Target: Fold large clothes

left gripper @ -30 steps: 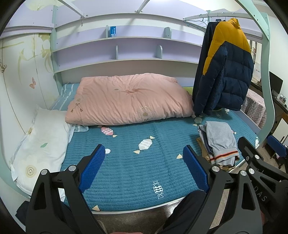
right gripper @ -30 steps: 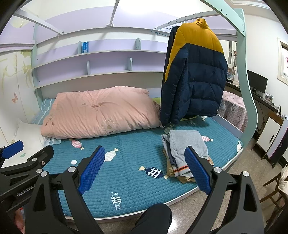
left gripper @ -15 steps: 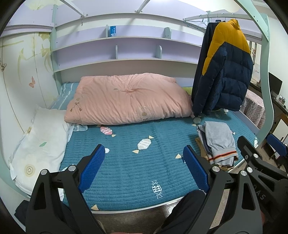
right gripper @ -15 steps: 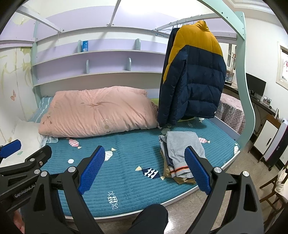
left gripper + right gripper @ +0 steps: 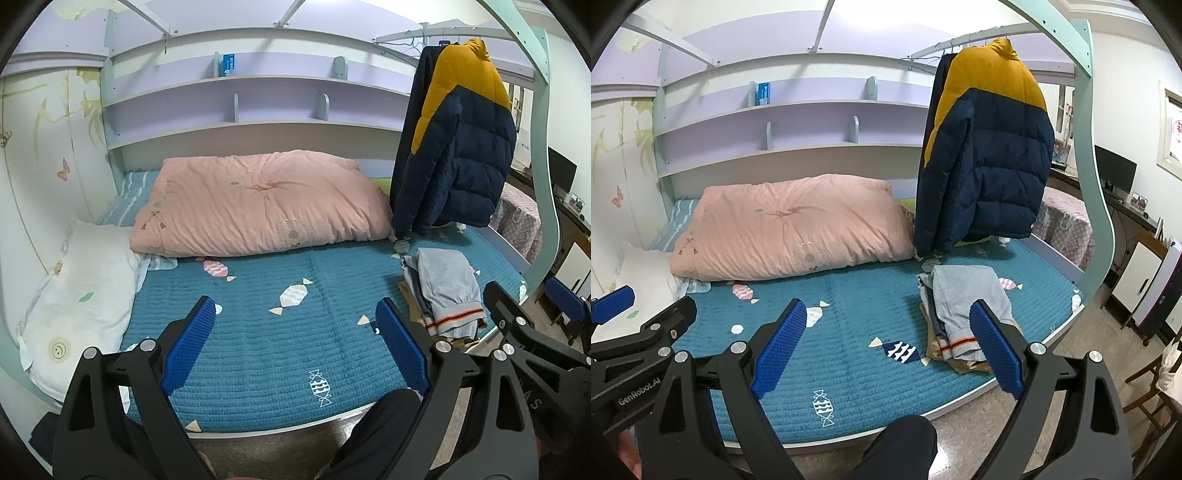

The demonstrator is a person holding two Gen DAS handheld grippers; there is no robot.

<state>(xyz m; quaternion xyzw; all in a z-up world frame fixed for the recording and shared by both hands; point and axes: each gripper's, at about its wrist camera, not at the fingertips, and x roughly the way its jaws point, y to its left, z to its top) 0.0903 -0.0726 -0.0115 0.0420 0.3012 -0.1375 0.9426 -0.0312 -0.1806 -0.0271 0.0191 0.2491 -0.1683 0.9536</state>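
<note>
Nearest the camera, at the bottom of the left wrist view, the left claw (image 5: 295, 347) is hanging in the air with its two blue fingers spread wide, gripping nothing. The right claw (image 5: 888, 349) is sitting the same way at the bottom of the right wrist view, fingers wide apart and empty. Between the fingers in each view, a dark trouser knee (image 5: 901, 439) of the person is showing at the bottom centre, just in front of the bed edge.

Beyond the claws, a blue quilted bedspread (image 5: 266, 350) printed with sweets is covering the bed across the middle of both frames. On its right side, near the front edge, a stack of folded clothes (image 5: 960, 314) is lying with a grey garment with striped cuffs on top. In the right wrist view the right finger is overlapping the stack's lower edge; whether it is touching cannot be told. At the left edge of the frame a white pillow (image 5: 81, 291) is resting against the wall.

Further back, a folded pink duvet (image 5: 258, 203) is lying across the head of the bed. To its right, in the upper right of the frame, a navy and yellow puffer jacket (image 5: 990, 158) is hanging from a rail, its hem just above the bedspread. Behind everything, lilac shelves (image 5: 258, 99) are running along the wall.
</note>
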